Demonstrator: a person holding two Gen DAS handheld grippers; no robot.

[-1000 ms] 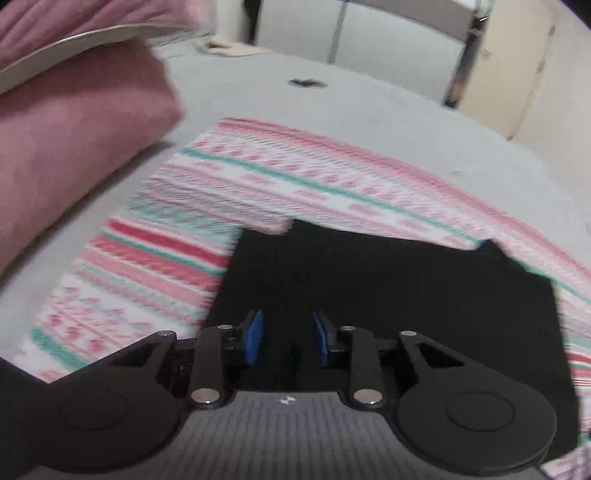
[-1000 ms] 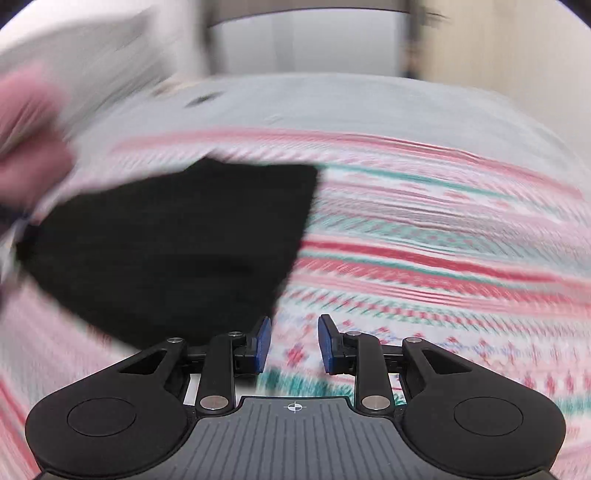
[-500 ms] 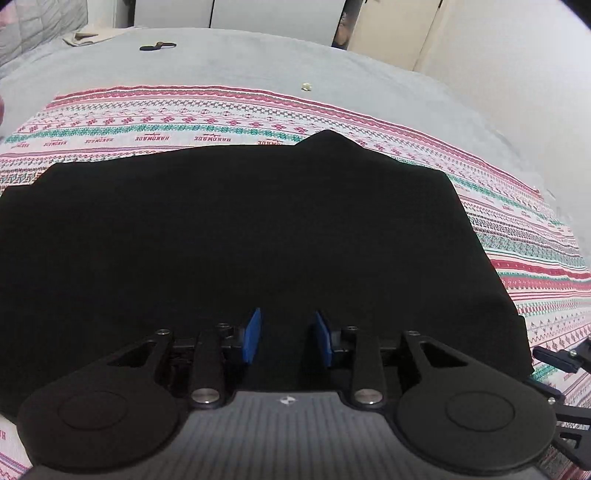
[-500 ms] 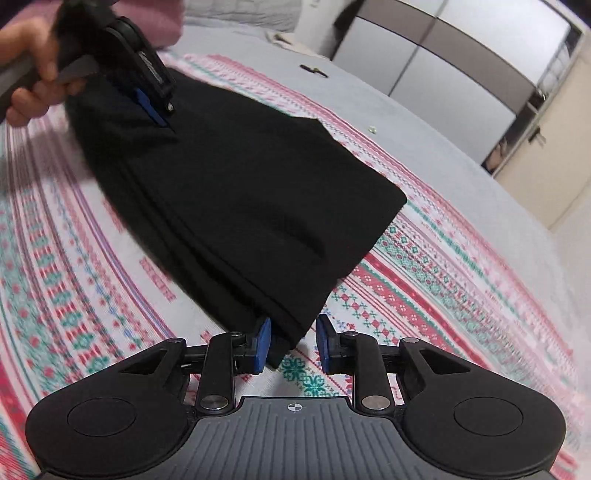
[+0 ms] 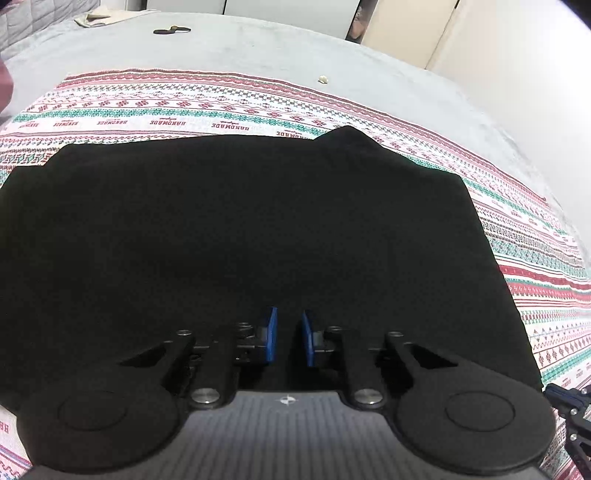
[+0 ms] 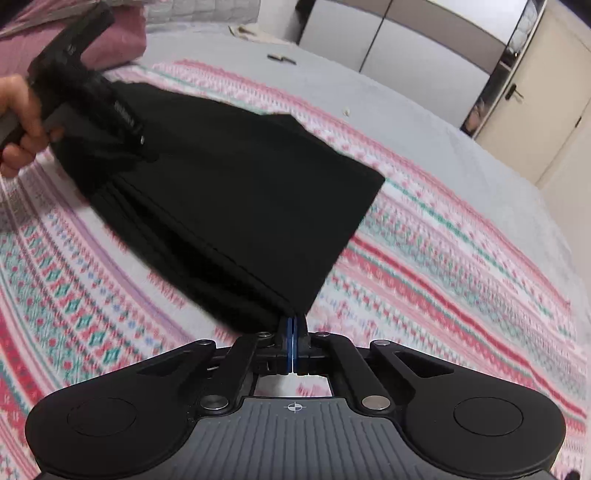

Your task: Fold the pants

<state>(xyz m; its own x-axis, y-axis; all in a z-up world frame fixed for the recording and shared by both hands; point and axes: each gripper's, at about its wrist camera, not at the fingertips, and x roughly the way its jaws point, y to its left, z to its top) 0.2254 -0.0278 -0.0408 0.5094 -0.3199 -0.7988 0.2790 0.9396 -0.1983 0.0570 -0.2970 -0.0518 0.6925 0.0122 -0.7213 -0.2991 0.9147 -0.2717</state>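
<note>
With our right gripper (image 6: 292, 326) pinched shut on a corner of the black pants (image 5: 240, 229) lying on the patterned blanket (image 5: 177, 107), and our left gripper (image 5: 287, 338) closing over cloth, a thin pinch could slip.

Cloth: a patterned cloth (image 5: 229, 110) with red, green and white bands, printed "HANDMADE", is spread flat over the bed.
Bed cover: a grey cover (image 5: 258, 51) reaches past the cloth's far edge.
Small things: a dark object (image 5: 171, 30) and a pale speck (image 5: 323, 78) lie on the grey, well apart.
Pillow: a pink pillow (image 6: 114, 40) sits at one end.
Wardrobe: grey-and-white doors (image 6: 399, 37) stand beyond the bed.
Door: a cream door (image 6: 532, 122) stands beside them.
</note>
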